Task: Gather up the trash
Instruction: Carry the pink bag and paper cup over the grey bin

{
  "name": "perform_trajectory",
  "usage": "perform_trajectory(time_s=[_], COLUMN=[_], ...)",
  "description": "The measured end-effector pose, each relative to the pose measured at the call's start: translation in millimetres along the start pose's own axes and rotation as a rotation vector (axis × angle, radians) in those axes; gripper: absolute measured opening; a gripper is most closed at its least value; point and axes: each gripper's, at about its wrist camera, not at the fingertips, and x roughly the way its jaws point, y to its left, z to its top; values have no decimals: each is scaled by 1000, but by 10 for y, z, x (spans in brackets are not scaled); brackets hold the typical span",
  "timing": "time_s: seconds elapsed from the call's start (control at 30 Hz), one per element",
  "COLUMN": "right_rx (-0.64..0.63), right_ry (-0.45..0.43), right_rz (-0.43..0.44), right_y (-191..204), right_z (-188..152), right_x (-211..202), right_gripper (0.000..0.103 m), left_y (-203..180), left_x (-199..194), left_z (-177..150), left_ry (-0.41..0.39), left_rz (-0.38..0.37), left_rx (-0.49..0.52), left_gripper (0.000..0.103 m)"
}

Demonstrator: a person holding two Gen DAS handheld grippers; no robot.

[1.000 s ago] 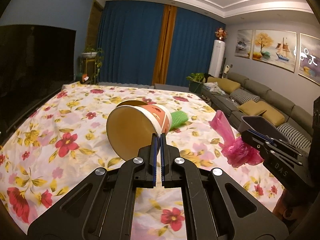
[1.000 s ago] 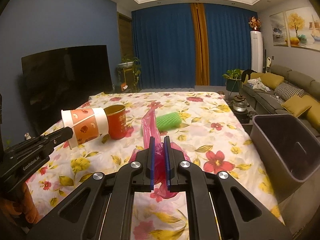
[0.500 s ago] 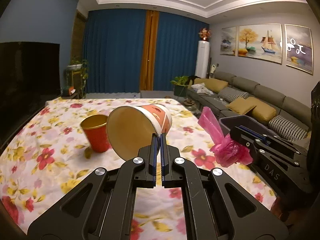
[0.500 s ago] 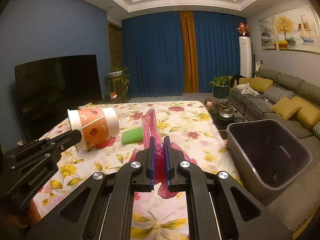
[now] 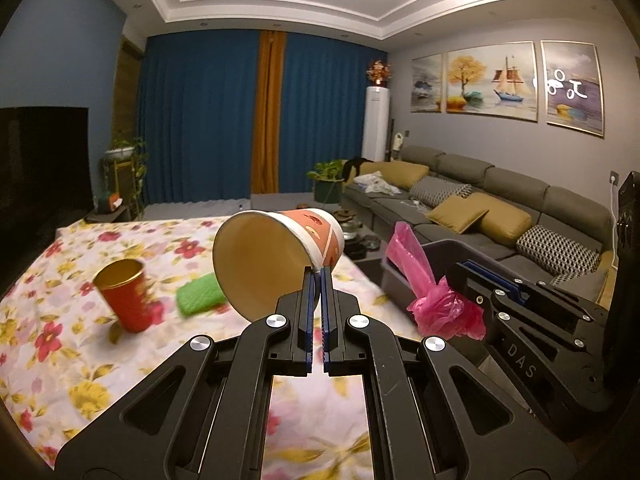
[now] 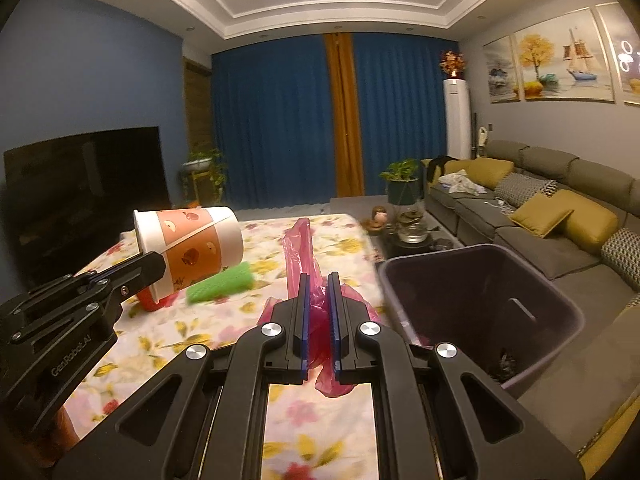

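My left gripper (image 5: pixel 317 276) is clamped on the rim of a paper cup (image 5: pixel 276 256), white with an orange band and small fruit prints. The cup lies tilted on its side in the air above the flowered tablecloth (image 5: pixel 48 320), its open mouth turned back toward my left wrist camera.

My right gripper (image 6: pixel 319 280) is pressed together on a crumpled pink plastic bag (image 6: pixel 300 256); one twisted end of the bag stands up beyond the fingertips and another bit hangs below them. From the left wrist camera the same bag (image 5: pixel 440 304) hangs at the tip of the right gripper (image 5: pixel 460 276), in front of the near rim of the trash bin.

The dark grey trash bin (image 6: pixel 560 312) stands just beside the right edge of the table, between the table and the grey sofa (image 6: pixel 540 216). Something small and dark lies at its bottom, too dim to name.

On the tablecloth, left of the bin, a red cup with a gold inside (image 5: pixel 124 296) stands upright, and a green ribbed sponge-like piece (image 5: pixel 200 294) lies near it, on the bin's side. In the right wrist view the held paper cup (image 6: pixel 192 248) hides most of the red cup (image 6: pixel 146 302), and the green piece (image 6: pixel 222 282) lies just under it.
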Motion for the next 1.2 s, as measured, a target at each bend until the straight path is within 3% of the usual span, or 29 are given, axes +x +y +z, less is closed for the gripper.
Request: perform_trajectory(time_s=[0.53, 0.93, 1.2], right_rx=[96, 140, 156], right_ry=[-49, -42, -31], right_rz=[-144, -190, -201], right_y=[-921, -1293, -1317], right_z=[17, 2, -9], right_x=[-113, -29, 71], right_gripper=[9, 9, 9], left_y=[-867, -1265, -1351], left_x=[558, 950, 1162], left_z=[94, 10, -5], left_ry=[2, 37, 64], left_rz=[-101, -126, -141], left_rx=[52, 59, 54], left_gripper=[2, 2, 2])
